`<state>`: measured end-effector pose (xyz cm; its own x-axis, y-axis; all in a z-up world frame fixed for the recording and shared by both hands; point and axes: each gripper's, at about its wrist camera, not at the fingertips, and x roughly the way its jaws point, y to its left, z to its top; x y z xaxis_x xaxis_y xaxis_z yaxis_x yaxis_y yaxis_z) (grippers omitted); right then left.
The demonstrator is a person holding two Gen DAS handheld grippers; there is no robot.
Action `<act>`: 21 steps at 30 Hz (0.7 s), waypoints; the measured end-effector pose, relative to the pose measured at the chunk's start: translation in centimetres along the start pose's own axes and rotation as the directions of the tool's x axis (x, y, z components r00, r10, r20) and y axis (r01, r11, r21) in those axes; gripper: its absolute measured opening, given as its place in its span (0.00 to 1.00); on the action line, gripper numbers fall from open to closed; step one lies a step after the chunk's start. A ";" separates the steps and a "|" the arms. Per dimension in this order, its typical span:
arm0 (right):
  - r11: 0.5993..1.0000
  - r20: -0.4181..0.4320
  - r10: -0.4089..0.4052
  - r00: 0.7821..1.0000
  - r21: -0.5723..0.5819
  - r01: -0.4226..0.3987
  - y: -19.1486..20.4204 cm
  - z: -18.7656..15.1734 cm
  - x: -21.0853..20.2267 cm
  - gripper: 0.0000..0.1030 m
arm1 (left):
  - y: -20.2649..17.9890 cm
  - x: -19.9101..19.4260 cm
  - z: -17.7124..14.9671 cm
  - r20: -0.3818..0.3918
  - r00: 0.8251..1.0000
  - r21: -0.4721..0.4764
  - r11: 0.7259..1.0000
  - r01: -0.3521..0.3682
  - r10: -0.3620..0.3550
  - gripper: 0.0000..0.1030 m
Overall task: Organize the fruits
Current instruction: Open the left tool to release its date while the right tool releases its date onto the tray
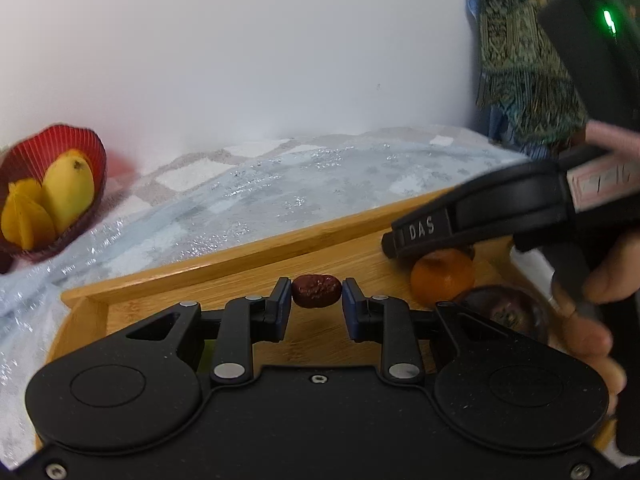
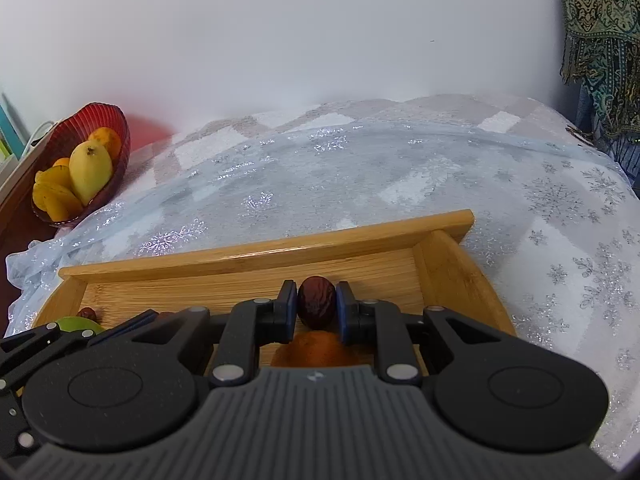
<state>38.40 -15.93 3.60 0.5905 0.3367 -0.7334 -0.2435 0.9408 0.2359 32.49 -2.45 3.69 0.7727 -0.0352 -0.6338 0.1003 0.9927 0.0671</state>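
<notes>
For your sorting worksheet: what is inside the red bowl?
The red bowl holds a yellow mango, yellow starfruit and an orange fruit behind. Anything beneath them is hidden.

Bowl (image 2: 116,128) with mango (image 2: 90,170) far left — tray (image 2: 264,248) near, holding orange (image 1: 442,278).

The left hand-held gripper (image 1: 316,295) pinches a wrinkled dark red date (image 1: 316,290) by its 2 ends, above the floor of a bamboo tray (image 1: 224,258). At right, the right hand-held gripper (image 1: 390,240) reaches over an orange (image 1: 442,278), with a dark purple fruit (image 1: 508,312) just beside it. Far left, a red bowl (image 1: 86,142) holds a mango (image 1: 68,190) and starfruit (image 1: 24,216).
</notes>
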 end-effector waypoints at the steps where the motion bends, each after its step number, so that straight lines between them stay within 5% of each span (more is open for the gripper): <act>1: 1.000 0.000 0.001 1.000 0.001 -0.001 0.0 0.0 0.0 0.24 | -0.1 0.1 -0.1 -0.003 1.000 0.002 1.000 0.001 -0.001 0.25; 12: 1.000 0.003 0.004 1.000 0.007 -0.004 -0.3 0.0 -0.1 0.27 | 0.3 0.4 -0.3 -0.015 1.000 -0.023 1.000 0.017 -0.017 0.27; 14: 1.000 0.008 0.009 1.000 0.006 -0.009 -0.3 0.0 -0.3 0.38 | 0.3 0.3 -0.3 -0.013 1.000 -0.025 1.000 0.012 -0.012 0.32; 21: 1.000 0.028 0.020 0.999 0.008 -0.020 -0.3 0.1 -1.1 0.42 | 0.9 -0.2 -0.2 -0.020 1.000 -0.058 0.998 0.016 -0.017 0.40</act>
<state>37.86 -16.59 4.36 0.6069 0.3564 -0.7104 -0.2489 0.9341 0.2560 32.30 -1.49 3.73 0.7583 -0.0498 -0.6500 0.0763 0.9970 0.0126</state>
